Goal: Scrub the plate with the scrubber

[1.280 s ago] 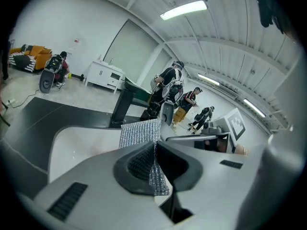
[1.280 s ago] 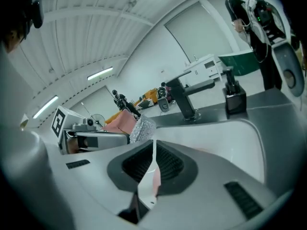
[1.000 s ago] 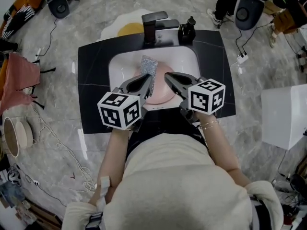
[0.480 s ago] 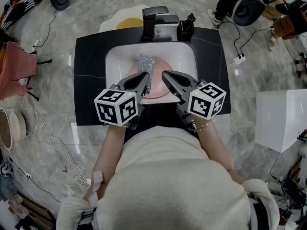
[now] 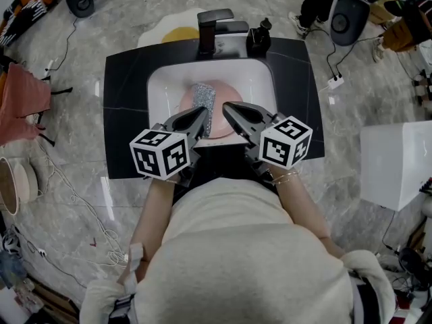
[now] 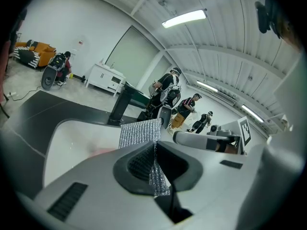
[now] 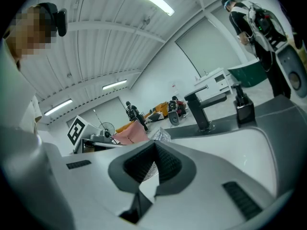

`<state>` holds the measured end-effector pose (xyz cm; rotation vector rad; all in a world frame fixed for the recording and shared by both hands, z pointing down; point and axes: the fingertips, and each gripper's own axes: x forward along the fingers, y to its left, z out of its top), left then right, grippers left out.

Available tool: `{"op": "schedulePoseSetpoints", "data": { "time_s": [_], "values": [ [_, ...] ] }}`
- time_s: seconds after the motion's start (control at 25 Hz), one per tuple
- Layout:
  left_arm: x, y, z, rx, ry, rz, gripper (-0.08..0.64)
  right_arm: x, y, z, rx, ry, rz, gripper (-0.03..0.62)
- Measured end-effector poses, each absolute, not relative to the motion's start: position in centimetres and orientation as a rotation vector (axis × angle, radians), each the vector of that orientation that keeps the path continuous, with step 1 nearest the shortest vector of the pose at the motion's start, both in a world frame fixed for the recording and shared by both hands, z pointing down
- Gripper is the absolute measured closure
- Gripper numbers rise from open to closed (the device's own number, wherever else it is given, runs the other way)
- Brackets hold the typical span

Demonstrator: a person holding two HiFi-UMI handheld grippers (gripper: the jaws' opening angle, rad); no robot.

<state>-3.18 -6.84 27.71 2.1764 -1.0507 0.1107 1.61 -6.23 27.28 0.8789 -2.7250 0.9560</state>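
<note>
Head view: pink plate (image 5: 229,93) lying in white sink basin (image 5: 160,83), set in black counter (image 5: 125,113). 1 black faucet (image 5: 212,27) behind basin. Left gripper (image 5: 201,113) clamped on silver mesh scrubber (image 5: 204,102), held over plate's left part. Right gripper (image 5: 228,106) closed tight, nothing seen between jaws, tips over plate just beside scrubber. Contact with plate not determinable.

We see a sparkly silver scrubber (image 5: 204,102), a pink plate (image 5: 229,91), a white sink (image 5: 162,86), a black counter (image 5: 125,127) and a grey marbled floor (image 5: 74,181).
</note>
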Motion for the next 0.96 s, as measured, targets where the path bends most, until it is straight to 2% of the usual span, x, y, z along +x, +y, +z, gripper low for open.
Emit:
{"op": "schedulePoseSetpoints", "data": {
  "time_s": [0.96],
  "values": [
    [-4.1,-6.2,27.6,2.173,-1.071,0.116,0.526,2.5,-6.2,28.0,0.943,-2.664,0.949,0.588]
  ]
}}
